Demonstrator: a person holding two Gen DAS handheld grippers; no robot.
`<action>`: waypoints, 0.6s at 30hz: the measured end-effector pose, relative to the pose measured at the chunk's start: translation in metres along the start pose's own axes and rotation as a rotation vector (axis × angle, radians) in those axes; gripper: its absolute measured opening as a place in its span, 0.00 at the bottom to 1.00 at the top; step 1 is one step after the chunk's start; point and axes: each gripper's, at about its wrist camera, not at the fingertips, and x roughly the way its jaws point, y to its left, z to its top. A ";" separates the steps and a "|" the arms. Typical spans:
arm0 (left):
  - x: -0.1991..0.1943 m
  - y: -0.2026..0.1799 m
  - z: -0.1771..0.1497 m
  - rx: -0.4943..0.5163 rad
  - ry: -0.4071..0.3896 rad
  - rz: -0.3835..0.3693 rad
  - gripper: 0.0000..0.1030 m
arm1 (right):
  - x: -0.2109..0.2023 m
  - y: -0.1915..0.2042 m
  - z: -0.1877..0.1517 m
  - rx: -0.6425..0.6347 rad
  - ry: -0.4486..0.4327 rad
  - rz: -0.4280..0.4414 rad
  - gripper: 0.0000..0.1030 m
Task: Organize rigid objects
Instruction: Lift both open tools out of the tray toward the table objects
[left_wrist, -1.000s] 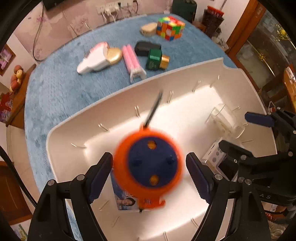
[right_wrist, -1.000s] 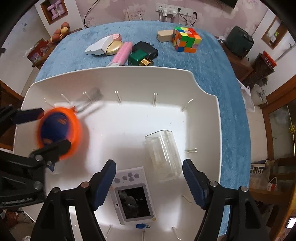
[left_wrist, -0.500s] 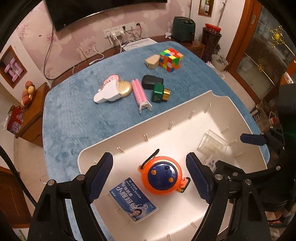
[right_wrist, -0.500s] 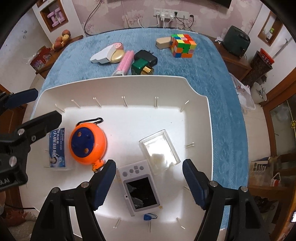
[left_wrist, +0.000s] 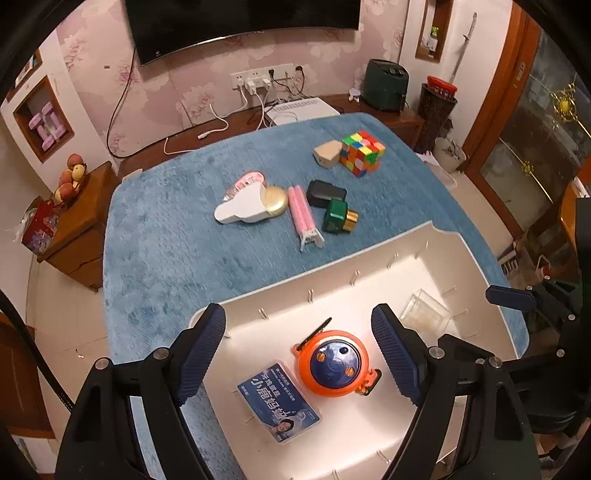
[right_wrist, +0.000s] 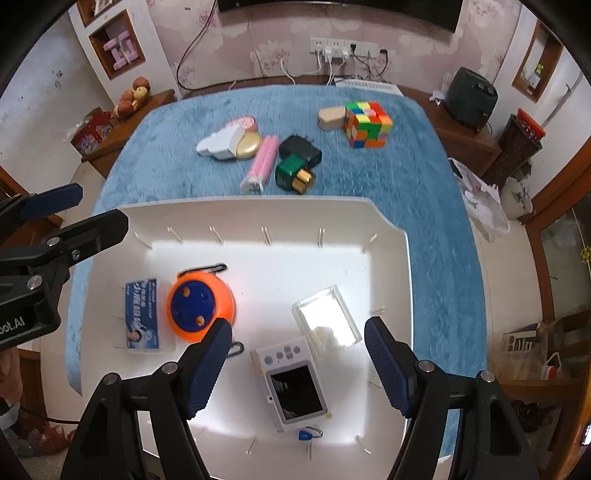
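Note:
A white tray (left_wrist: 424, 254) (right_wrist: 391, 236) on the blue cloth holds an orange and blue tape reel (left_wrist: 332, 363) (right_wrist: 199, 306), a blue card packet (left_wrist: 279, 400) (right_wrist: 142, 317), a clear box (left_wrist: 424, 314) (right_wrist: 325, 321) and a white camera (right_wrist: 291, 384). My left gripper (left_wrist: 299, 354) is open and empty, high above the reel. My right gripper (right_wrist: 299, 365) is open and empty above the camera. On the cloth lie a colour cube (left_wrist: 362, 153) (right_wrist: 367, 123), a green box (left_wrist: 338, 220) (right_wrist: 293, 173), pink tubes (left_wrist: 303, 218) (right_wrist: 262, 162) and a black charger (left_wrist: 325, 192) (right_wrist: 299, 149).
A white and gold case (left_wrist: 251, 208) (right_wrist: 229, 142) and a beige plug (left_wrist: 327, 155) (right_wrist: 330, 117) also lie on the cloth. A wooden side table (left_wrist: 74, 221) with fruit stands left of the table. A wall with sockets and cables lies behind.
My left gripper let the orange reel drop into the tray and rose up and back. My right gripper also pulled up and back; more of the table shows.

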 end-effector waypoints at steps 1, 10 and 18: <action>-0.002 0.001 0.002 -0.004 -0.008 0.001 0.81 | -0.003 0.000 0.002 0.002 -0.009 0.002 0.73; -0.017 0.009 0.018 -0.040 -0.064 0.012 0.81 | -0.019 -0.010 0.021 0.016 -0.063 0.010 0.73; -0.018 0.014 0.034 -0.063 -0.088 0.039 0.81 | -0.030 -0.032 0.040 0.042 -0.110 0.004 0.73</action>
